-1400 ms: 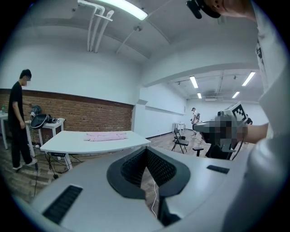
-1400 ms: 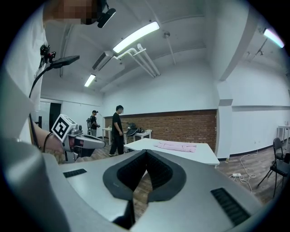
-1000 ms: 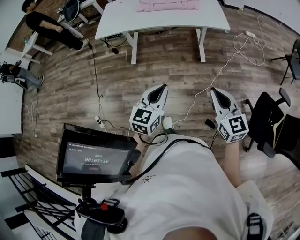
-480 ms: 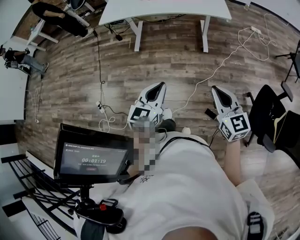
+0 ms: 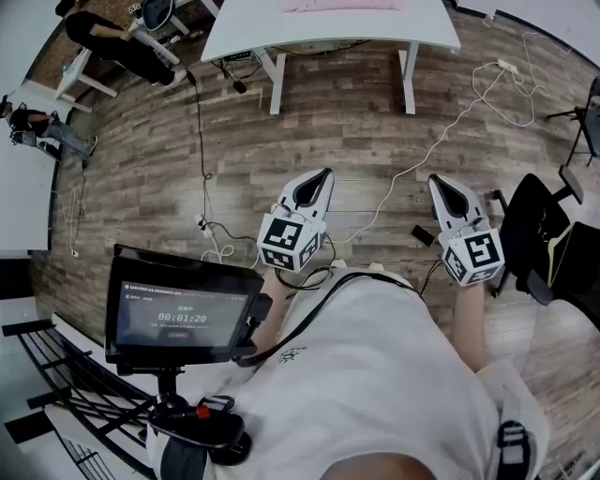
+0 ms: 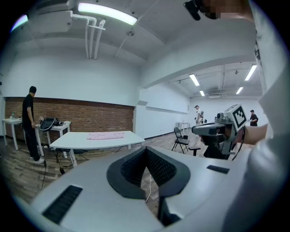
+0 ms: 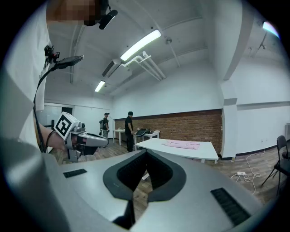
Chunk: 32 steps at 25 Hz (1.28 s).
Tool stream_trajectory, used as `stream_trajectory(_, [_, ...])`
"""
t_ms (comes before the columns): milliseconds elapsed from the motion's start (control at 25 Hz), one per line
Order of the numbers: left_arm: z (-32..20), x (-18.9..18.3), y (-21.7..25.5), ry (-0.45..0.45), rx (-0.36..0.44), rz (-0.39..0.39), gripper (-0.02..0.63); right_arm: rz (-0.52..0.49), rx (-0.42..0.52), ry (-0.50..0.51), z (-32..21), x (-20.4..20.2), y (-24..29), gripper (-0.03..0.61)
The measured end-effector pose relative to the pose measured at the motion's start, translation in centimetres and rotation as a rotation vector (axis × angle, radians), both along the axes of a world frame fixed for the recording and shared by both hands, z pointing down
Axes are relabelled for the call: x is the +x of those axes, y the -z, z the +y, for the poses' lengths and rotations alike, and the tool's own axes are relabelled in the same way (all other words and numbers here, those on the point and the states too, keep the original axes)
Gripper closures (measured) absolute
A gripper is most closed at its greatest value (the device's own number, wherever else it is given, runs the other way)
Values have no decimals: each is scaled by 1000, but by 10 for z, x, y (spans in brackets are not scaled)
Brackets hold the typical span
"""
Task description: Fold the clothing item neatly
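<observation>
The left tongs (image 5: 324, 174) are fully closed with nothing between the jaws; their own view shows the dark ribbed pads meeting over bare floor (image 5: 141, 159). The right tongs (image 5: 437, 181) are closed as tight and are empty too. Both are held out in front of the person's white shirt, roughly level and side by side but well apart, over the wooden floor and well short of the surface (image 5: 281, 23). The pink garment (image 5: 342, 5) lies flat on that white surface, toward its far edge and about midway between its ends, touched by neither tongs. In the head view only a strip of it shows, at the top of the frame. A white cable (image 5: 441, 131) runs across the floor from beside the surface's right leg to between the tongs. A monitor (image 5: 183, 309) on a stand is at the person's left, and a black chair (image 5: 539, 234) stands on the floor to the right of the right tongs. Another person (image 6: 30, 122) stands at smaller tables before a brick wall (image 6: 99, 118), beyond the surface's left end.
</observation>
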State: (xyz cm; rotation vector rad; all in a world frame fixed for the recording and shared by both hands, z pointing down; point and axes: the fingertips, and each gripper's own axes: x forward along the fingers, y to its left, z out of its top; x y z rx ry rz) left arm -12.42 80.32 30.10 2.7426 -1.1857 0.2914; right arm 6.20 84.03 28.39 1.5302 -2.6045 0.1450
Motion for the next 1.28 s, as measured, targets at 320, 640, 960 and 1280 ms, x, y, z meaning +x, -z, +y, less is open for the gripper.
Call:
stream_trajectory(320, [-5, -14, -4, -9, -5, 8, 612, 7, 12, -27, 4, -10, 3, 575])
stream_trajectory(640, [-6, -29, -7, -3, 3, 9, 612, 0, 14, -63, -1, -13, 4, 575])
stream_trajectory(960, [-12, -45, 2, -7, 9, 9, 612, 4, 9, -84, 0, -27, 11, 575])
stream_trajectory(1280, [4, -42, 10, -43, 17, -7, 612, -15, 16, -118, 19, -21, 19, 575])
